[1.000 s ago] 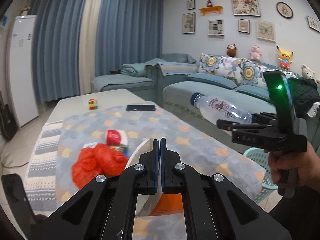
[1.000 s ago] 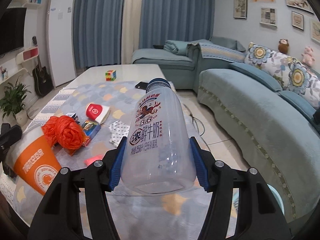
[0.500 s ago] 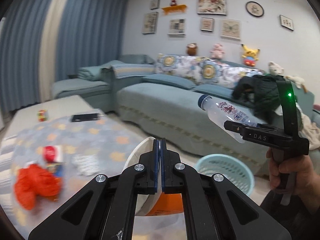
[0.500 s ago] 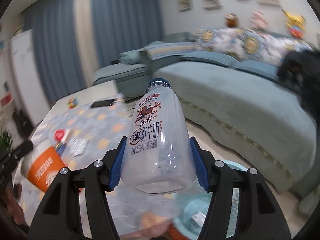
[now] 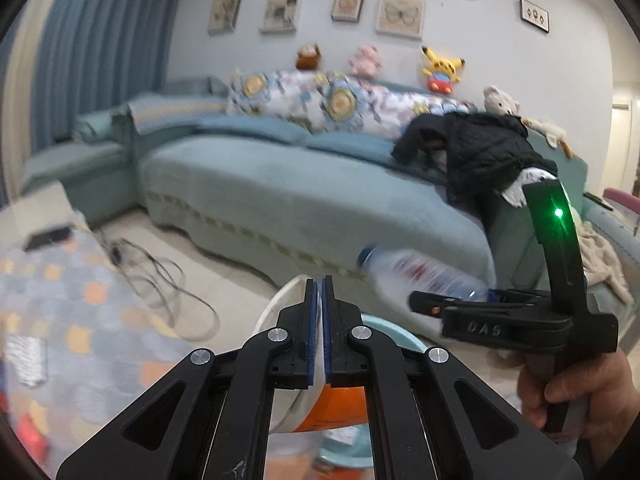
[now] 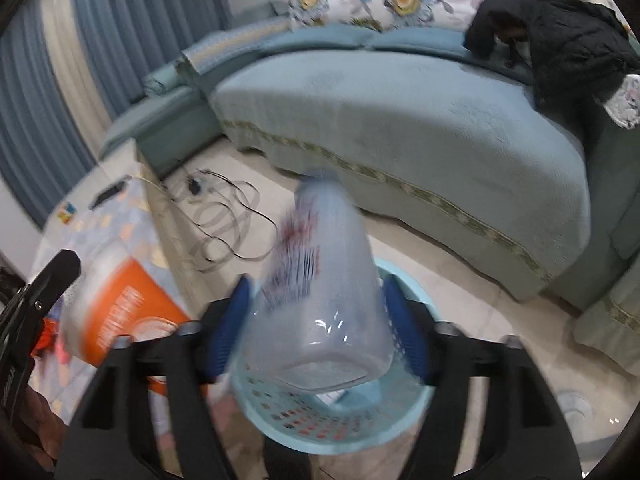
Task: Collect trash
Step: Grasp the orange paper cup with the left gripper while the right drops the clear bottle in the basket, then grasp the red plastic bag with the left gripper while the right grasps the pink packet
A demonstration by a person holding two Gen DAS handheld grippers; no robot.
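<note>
While both grippers hang over the floor beside the sofa (image 6: 400, 120), each has one piece of trash between its jaws. Right gripper (image 6: 320, 332): jaws opening, blue pads (image 6: 406, 332) set wide on either side of a clear plastic bottle (image 6: 320, 300); the bottle sits between them, blue cap pointing away, base toward the camera, heavily blurred, with a visible gap on both sides, so the pads do not appear to press it. Seen from the left wrist, the same bottle (image 5: 420, 276) juts out of that gripper (image 5: 460, 300), tilted cap-up toward the sofa, and a hand (image 5: 576, 396) grips the handle below. Left gripper (image 5: 319, 332): jaws opening but only a sliver apart, the white rim of an orange paper cup (image 5: 332, 412) between the pads; whether they press on the rim I cannot tell. From the right wrist, the cup (image 6: 120, 312) hangs just left of the bottle. Container: a light blue plastic basket (image 6: 340, 424) with a perforated wall, standing on the floor directly under the bottle; inside, a scrap of white paper shows, the rest hidden. Nearby: a table (image 5: 60, 300) with a patterned cloth to the left, and cables (image 6: 224, 224) on the floor.
</note>
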